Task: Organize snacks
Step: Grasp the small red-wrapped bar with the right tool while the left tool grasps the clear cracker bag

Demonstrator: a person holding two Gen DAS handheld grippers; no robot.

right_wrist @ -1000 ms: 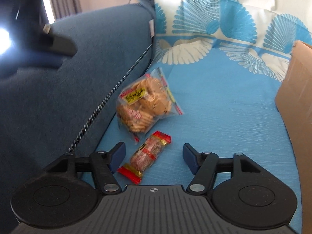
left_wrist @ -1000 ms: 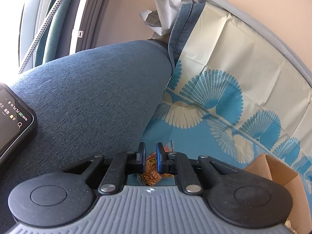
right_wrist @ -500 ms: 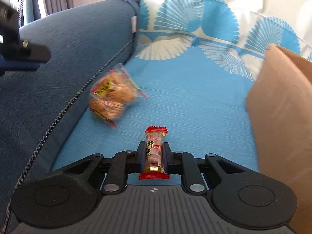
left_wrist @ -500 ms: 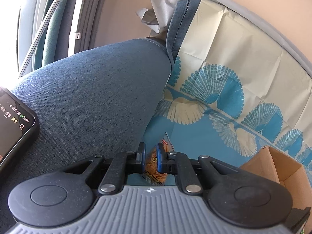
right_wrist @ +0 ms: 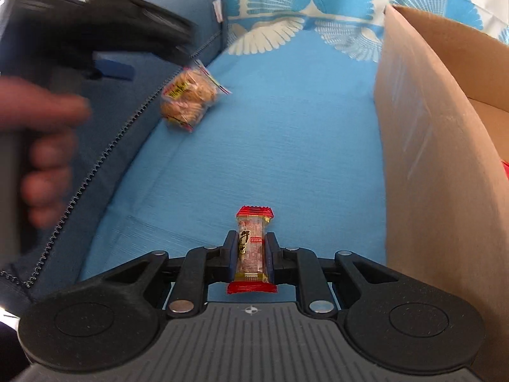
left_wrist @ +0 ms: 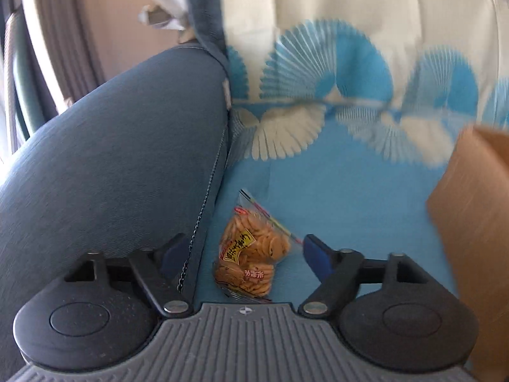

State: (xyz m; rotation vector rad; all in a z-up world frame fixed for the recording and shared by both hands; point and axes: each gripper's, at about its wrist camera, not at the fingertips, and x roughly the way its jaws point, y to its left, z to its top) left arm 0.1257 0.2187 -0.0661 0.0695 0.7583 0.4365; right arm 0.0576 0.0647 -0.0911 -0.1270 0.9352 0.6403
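The small snack bar in a clear wrapper with red ends stands lengthwise between the two blue pads of the right tool, which is clenched on its middle; its far red end points forward, above the blue sofa cover. The bag of round crackers lies flat on the same cover, just beside the zipper seam of the dark blue armrest cushion. In the left wrist view this bag sits between the spread fingers of the left tool, which is released and grasps nothing; whether a finger touches the bag I cannot tell. In the right wrist view the cracker bag is well apart from the snack bar, far to the left, and the blurred left tool hangs over it, with the person's left hand around its handle. A brown cardboard box stands open on the right side of the cover, near the held bar. Behind it all the backrest cover shows white and blue fan shapes.
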